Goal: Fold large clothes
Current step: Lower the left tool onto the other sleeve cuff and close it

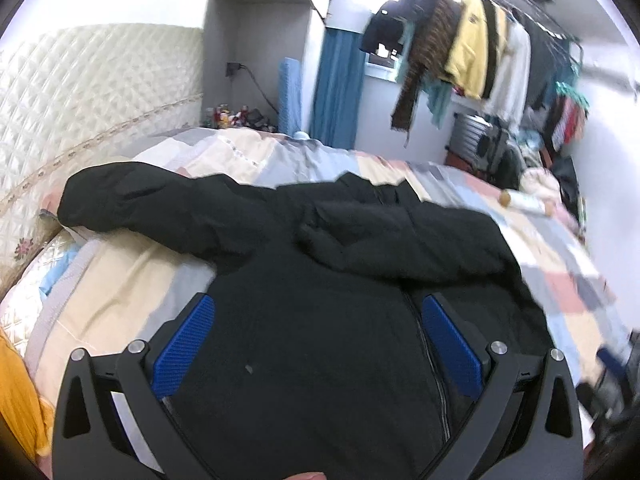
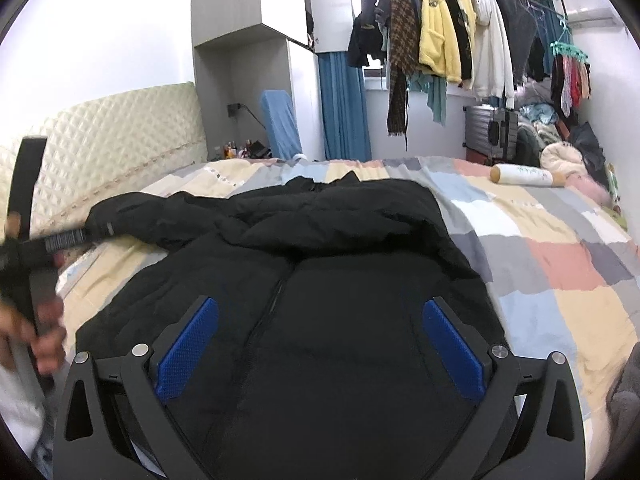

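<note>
A large black padded jacket (image 1: 304, 264) lies front up on the bed, zipper down its middle. Its left sleeve (image 1: 132, 204) stretches out toward the headboard; the right sleeve is folded across the chest. My left gripper (image 1: 318, 312) is open and empty above the jacket's lower front. In the right wrist view the jacket (image 2: 320, 248) fills the middle, and my right gripper (image 2: 320, 312) is open and empty above its lower front. The left hand-held gripper (image 2: 28, 240) shows blurred at the left edge of that view, by the sleeve cuff.
The bed has a patchwork cover (image 2: 560, 272) and a quilted cream headboard (image 2: 112, 140). A white cylindrical bottle (image 2: 524, 175) lies on the bed's far right. Clothes hang on a rail (image 2: 460, 32) behind the bed. A suitcase (image 2: 492, 132) and piled items stand at the back right.
</note>
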{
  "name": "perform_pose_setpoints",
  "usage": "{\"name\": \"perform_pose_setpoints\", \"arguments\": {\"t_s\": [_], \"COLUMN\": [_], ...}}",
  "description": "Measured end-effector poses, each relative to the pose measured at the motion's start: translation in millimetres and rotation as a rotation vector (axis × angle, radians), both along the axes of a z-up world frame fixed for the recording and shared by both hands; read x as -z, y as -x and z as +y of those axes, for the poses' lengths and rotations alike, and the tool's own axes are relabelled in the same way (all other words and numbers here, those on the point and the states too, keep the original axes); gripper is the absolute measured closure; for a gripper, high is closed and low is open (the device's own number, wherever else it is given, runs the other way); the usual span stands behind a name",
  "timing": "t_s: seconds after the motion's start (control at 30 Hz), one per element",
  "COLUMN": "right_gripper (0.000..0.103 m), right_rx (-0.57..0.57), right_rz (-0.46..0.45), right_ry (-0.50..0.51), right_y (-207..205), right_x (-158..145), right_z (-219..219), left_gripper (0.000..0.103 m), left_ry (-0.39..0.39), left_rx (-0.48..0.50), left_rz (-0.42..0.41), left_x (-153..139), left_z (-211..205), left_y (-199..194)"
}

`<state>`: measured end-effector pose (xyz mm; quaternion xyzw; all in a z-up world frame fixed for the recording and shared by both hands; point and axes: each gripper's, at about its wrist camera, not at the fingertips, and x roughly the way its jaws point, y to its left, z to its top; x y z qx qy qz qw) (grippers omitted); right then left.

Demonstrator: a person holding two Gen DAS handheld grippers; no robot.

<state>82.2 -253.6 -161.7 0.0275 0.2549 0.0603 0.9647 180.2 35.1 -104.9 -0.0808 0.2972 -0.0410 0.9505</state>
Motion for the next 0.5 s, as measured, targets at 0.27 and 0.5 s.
{"name": "perform_pose_setpoints", "arguments": {"t_s": [0.27,0.5], "right_gripper": [0.000,0.000], "right_rx": [-0.001,-0.015], "right_rz": [0.006,0.031], "right_ry": [-0.045,-0.061], "right_y": [1.2,-1.7], "right_x": [-0.4,3.0], "right_z": [-4.8,-3.7], "left_gripper": [0.000,0.000], "left_ry": [0.023,0.038], "left_rx": [-0.125,-0.311], "left_rz": [-0.067,-0.060], "left_x": [-67.3,-62.1], "left_z": [93.9,172.0], "left_y": [-32.9,-72.2]}}
